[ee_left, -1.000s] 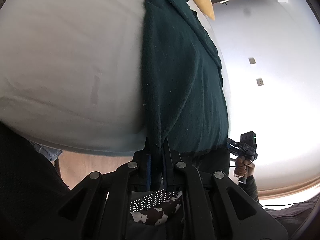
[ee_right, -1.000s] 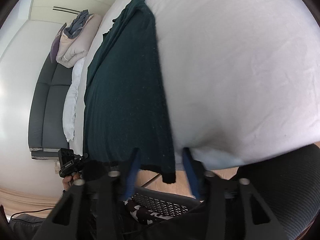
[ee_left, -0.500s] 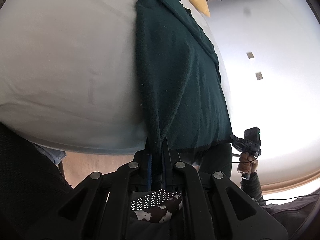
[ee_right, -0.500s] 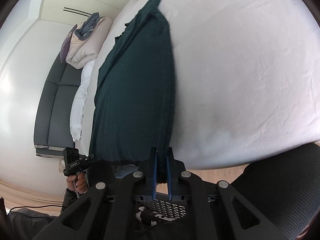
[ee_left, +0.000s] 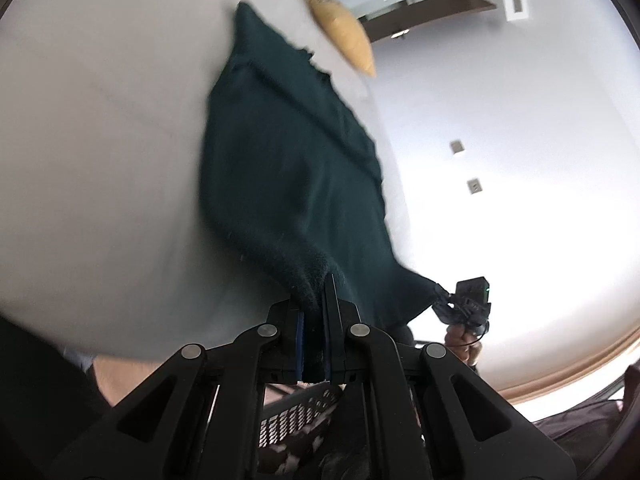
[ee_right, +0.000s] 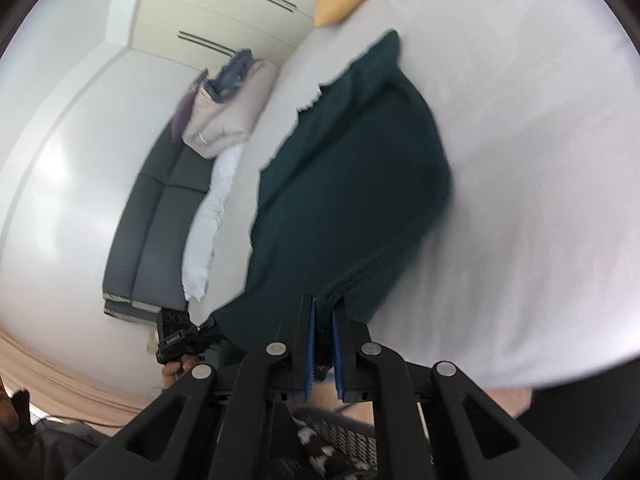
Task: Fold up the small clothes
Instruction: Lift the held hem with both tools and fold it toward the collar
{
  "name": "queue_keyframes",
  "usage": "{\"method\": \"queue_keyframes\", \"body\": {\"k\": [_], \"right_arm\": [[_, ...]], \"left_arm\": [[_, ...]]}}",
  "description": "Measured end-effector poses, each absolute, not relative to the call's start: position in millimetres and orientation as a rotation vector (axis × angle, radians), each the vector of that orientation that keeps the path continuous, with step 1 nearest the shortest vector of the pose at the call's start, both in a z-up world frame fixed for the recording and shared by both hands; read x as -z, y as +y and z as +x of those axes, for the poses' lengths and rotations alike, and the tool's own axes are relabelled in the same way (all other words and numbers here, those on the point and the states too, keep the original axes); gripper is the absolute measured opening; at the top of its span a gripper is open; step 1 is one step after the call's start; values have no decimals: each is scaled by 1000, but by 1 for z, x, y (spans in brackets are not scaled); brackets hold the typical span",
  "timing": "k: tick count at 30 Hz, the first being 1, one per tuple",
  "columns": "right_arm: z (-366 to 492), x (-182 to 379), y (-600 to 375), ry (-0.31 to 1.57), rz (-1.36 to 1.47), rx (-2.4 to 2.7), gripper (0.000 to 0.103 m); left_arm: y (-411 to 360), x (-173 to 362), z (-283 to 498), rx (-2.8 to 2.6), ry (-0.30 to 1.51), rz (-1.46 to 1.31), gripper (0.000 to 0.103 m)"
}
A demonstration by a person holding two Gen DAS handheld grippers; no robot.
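Dark green garment (ee_left: 288, 184), near corners lifted

Black gripper (ee_left: 316, 308), blue-lined fingers (ee_left: 299, 344).

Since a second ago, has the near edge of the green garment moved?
Yes. The green garment's near edge has lifted off the white bed edge it hung over, both corners pinched and raised.

One green garment (ee_left: 292, 168), two hand-held grippers (ee_left: 314, 300), one yellow pillow (ee_left: 344, 32).
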State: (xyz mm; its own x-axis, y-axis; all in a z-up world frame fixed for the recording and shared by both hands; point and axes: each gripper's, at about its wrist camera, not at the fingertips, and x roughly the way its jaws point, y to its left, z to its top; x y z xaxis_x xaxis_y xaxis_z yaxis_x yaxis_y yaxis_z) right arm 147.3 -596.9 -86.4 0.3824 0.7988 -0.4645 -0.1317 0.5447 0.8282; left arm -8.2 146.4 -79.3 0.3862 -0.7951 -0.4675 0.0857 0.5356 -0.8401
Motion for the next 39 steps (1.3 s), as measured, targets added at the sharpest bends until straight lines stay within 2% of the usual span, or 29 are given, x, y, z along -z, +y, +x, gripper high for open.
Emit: {"method": "queue_keyframes", "body": {"k": [9,25,39], "right_arm": [[213,71,-601,874,926,-631,9],[336,59,-579,842,936,-535,9],[432,90,-579,863,946,-425,9]], "left_arm": [[160,50,43,645,923,-902,5],[157,21,195,577,864,-921,5],[143,55,332,492,904,-943,5]]}}
